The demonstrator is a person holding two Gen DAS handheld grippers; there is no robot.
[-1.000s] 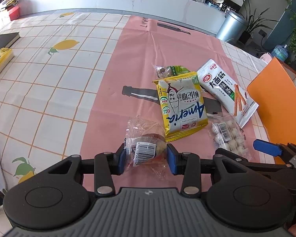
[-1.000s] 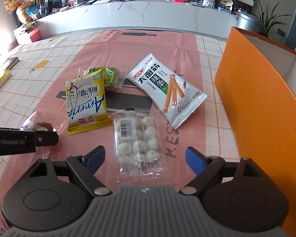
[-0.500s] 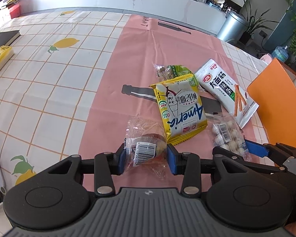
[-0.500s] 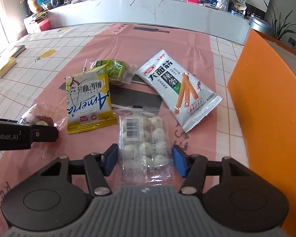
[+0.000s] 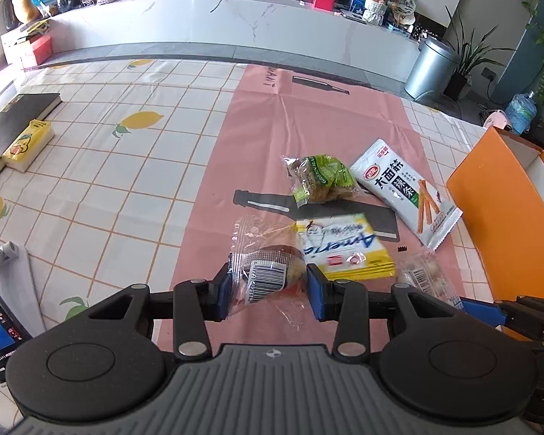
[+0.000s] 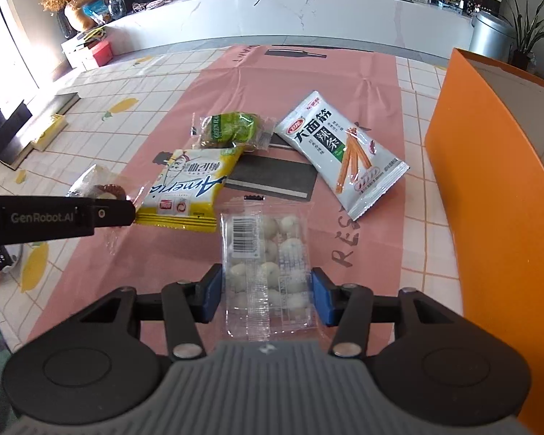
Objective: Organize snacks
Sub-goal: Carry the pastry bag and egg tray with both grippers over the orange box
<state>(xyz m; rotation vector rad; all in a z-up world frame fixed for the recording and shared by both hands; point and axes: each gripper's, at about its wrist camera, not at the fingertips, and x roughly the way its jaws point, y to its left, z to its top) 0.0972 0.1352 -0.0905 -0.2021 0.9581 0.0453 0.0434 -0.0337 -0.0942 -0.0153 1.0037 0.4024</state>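
Now both loaded: left tool (image 5: 270, 291) pinches a clear-wrapped pastry (image 5: 268, 272), right tool (image 6: 266, 295) pinches the white-ball tray pack (image 6: 266, 259). Next, likely: carry both right into the orange box (image 6: 497, 188).

White counter (image 5: 235, 32) (sunlit) behind.

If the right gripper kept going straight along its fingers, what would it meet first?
The right gripper, shut on the clear pack of white balls, points toward the printed pink cloth and then the white spicy-strip packet. That packet seems first in line, though depth is unclear and it lies slightly right.
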